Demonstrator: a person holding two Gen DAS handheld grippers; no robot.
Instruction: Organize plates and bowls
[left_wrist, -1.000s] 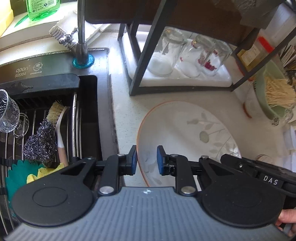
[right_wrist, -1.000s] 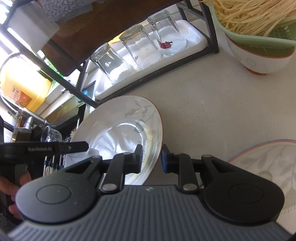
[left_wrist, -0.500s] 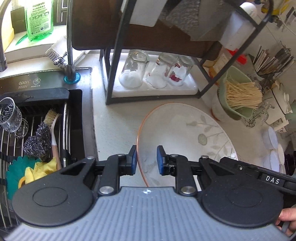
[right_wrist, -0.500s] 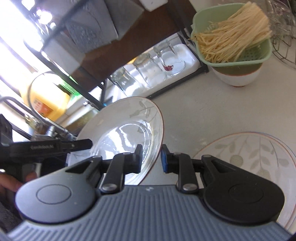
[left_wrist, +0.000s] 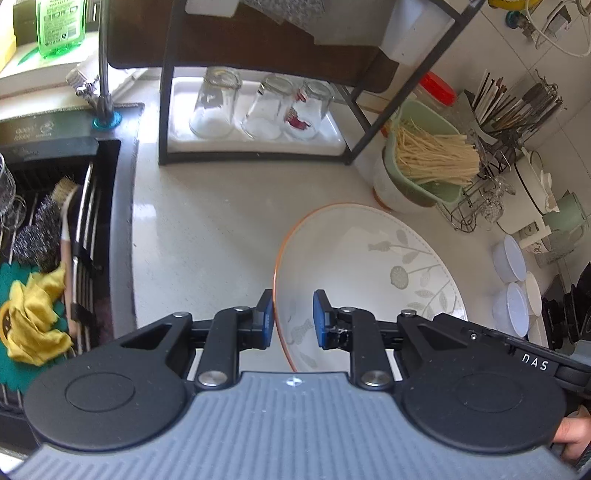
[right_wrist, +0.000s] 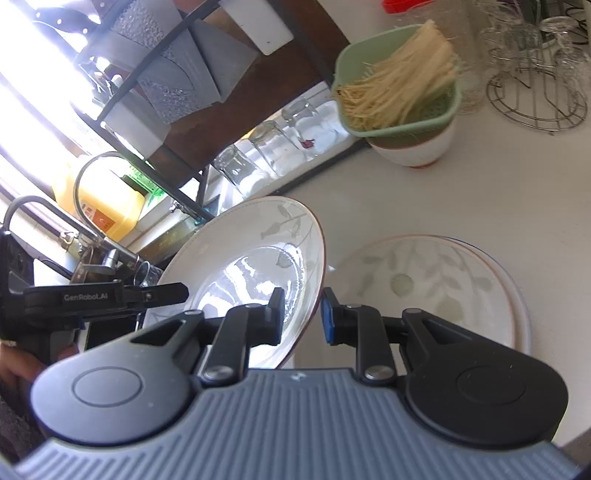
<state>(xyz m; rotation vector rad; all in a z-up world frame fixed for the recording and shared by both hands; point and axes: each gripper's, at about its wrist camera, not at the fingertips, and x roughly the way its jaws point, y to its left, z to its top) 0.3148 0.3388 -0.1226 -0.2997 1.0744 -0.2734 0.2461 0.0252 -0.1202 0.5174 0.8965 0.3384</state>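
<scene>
Item: white leaf-patterned ceramic plate (right_wrist: 251, 266), rim clamped by both your grippers' jaws. Lower it level onto the matching bench plate (right_wrist: 443, 280), then release.

- A pale speckled countertop (left_wrist: 207, 229) is stretching from near to far.
- A dark sink (left_wrist: 55, 236) is sitting at the left.
- A black-framed rack (left_wrist: 258, 155) is standing far.
- Bright daylight is pouring in far left.
</scene>
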